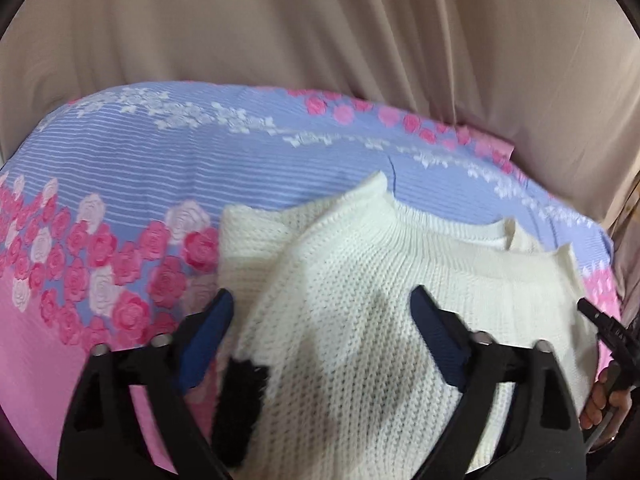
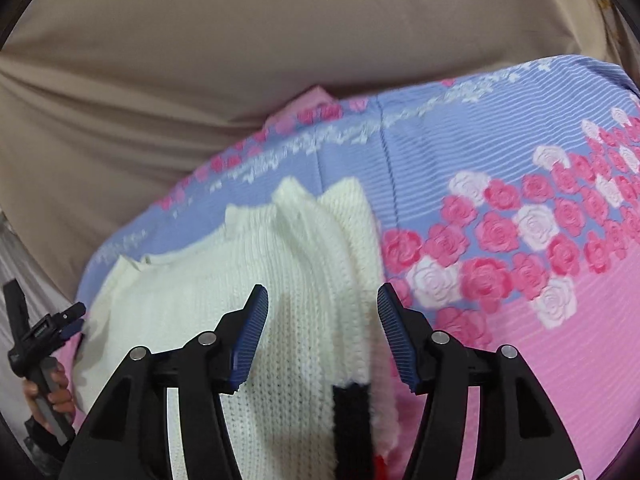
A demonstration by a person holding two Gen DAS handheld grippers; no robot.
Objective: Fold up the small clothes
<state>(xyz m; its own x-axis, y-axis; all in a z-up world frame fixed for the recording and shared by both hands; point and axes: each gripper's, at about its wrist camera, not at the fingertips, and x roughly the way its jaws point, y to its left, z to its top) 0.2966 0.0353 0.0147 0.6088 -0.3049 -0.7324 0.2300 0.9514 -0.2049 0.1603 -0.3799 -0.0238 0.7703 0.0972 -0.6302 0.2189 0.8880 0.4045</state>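
A white knit sweater (image 1: 360,280) lies folded on a bed sheet printed with roses (image 1: 160,184). Its black trim (image 1: 240,400) pokes out at the lower edge. My left gripper (image 1: 320,296) hovers over the sweater's left part, open, with knit lying between the blue pads (image 1: 208,340) but not pinched. In the right wrist view, my right gripper (image 2: 323,290) stands open above the sweater (image 2: 240,280) near its right edge, close to the black trim (image 2: 352,420). Each gripper also shows at the other view's edge: the right gripper (image 1: 588,308) and the left gripper (image 2: 76,316).
A beige curtain (image 1: 320,40) hangs close behind the bed. The blue and pink floral sheet (image 2: 500,240) spreads wide to either side of the sweater. A hand (image 2: 48,392) grips the left handle and another hand (image 1: 604,396) the right one.
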